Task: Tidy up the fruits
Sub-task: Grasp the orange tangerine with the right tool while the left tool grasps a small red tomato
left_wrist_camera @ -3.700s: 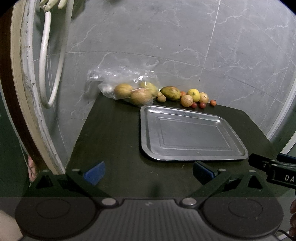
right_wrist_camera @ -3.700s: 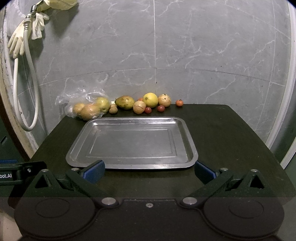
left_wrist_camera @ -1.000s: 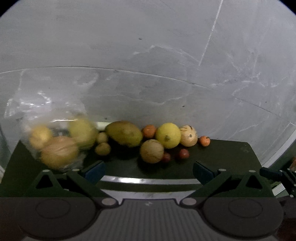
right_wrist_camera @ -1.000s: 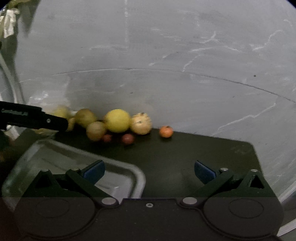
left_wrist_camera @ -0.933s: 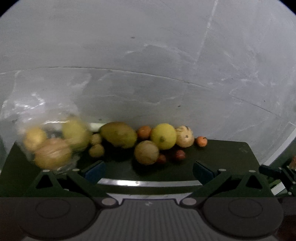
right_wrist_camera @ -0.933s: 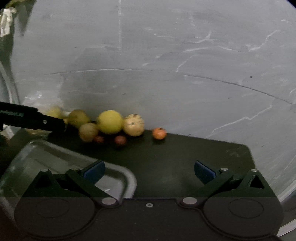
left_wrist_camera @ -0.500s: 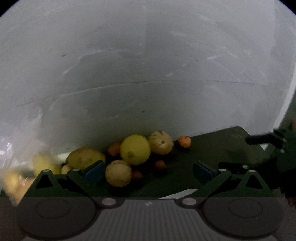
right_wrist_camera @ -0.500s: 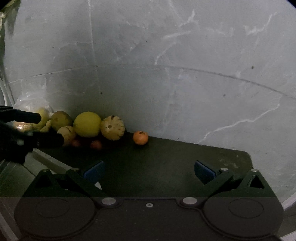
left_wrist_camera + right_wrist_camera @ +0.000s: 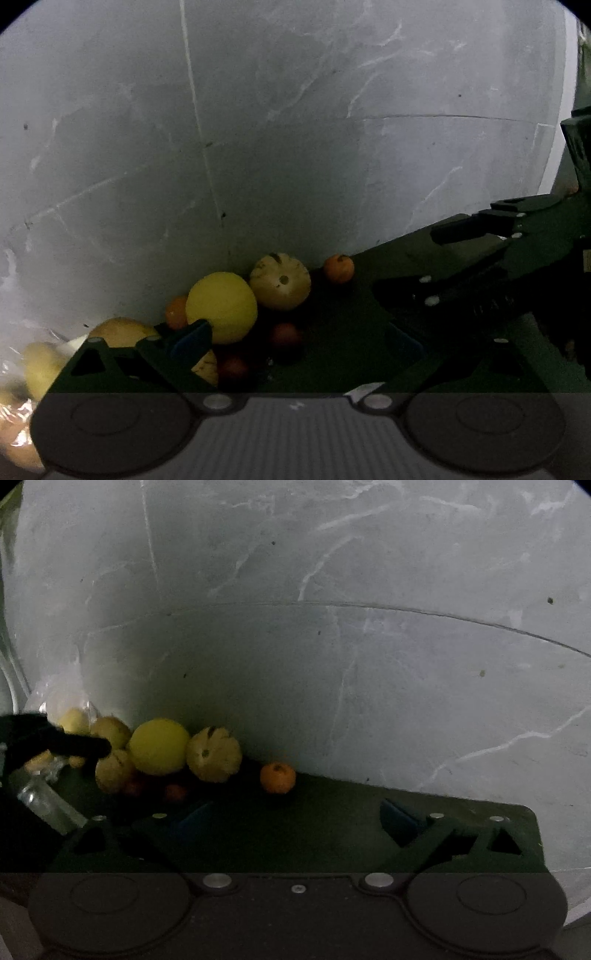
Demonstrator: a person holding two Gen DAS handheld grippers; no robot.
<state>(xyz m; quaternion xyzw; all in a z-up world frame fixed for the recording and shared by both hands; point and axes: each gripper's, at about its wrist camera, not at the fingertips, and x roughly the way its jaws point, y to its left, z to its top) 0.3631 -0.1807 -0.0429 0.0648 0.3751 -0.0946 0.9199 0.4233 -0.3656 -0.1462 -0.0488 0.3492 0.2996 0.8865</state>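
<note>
I see a grey marble wall (image 9: 332, 627) filling most of both views, with the dark green table (image 9: 351, 812) butting against it. Left gripper (image 9: 299, 341) has its jaws spread wide, nothing between them; its left finger (image 9: 192, 338) overlaps the fruit pile at 9 o'clock in the left wrist view. Right gripper (image 9: 295, 818) likewise released and empty, hovering over bare tabletop, and its black body enters the left wrist view at 3 o'clock. Metal tray (image 9: 44, 805): only a corner shows, at 9 o'clock in the right wrist view. Clear plastic bag (image 9: 22, 369) with yellowish fruit inside sits at 8 o'clock in the left wrist view, blurred. Fruit is lined up along the wall: a yellow round fruit (image 9: 221, 306), touching a pale ribbed fruit (image 9: 280, 282) on its right, and a tan round fruit (image 9: 112, 770) in front to its left. Small orange fruit (image 9: 277, 777) sits alone, just right of the ribbed one. Two small dark red fruits (image 9: 284, 334) lie in front of the pile, in shadow.
</note>
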